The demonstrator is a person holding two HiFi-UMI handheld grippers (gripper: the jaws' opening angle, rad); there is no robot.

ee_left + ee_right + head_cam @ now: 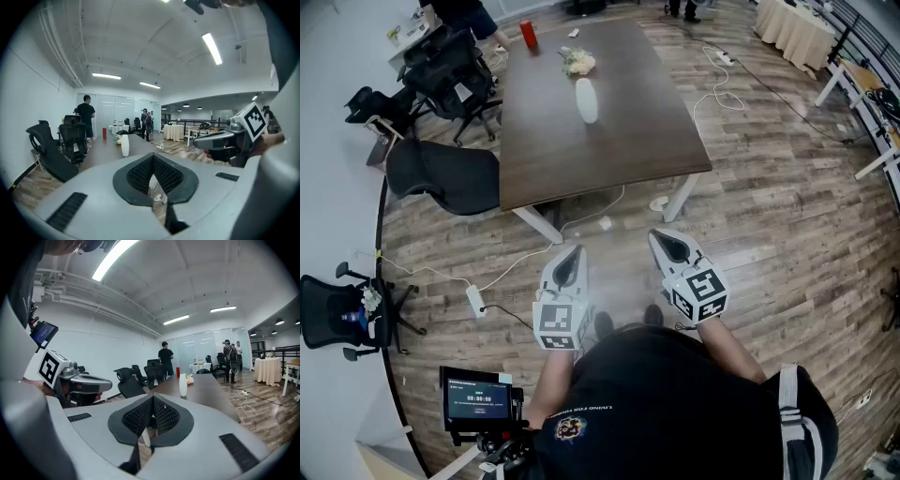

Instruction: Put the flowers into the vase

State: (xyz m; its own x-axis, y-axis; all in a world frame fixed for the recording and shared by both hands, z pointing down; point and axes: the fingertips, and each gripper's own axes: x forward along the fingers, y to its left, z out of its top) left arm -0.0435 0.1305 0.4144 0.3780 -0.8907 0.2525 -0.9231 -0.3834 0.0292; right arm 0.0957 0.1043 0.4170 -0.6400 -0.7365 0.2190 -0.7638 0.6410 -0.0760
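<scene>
A white vase (pixel 586 100) stands upright in the middle of a long dark table (pixel 609 150). Beyond it a small bunch of pale flowers (pixel 577 62) lies on the tabletop. My left gripper (pixel 567 251) and right gripper (pixel 666 238) hover side by side over the wooden floor, well short of the table's near edge. Both are shut with nothing between the jaws. The left gripper view shows the vase (pixel 124 145) and flowers (pixel 117 138) far ahead. In the right gripper view the vase (pixel 183 385) and flowers (pixel 190 379) are equally distant.
A red can (pixel 528 33) stands at the table's far end. Black office chairs (pixel 445 173) crowd the table's left side. Cables and a power strip (pixel 475 300) lie on the floor at left. A tripod with a monitor (pixel 475 398) stands at bottom left. People stand in the background.
</scene>
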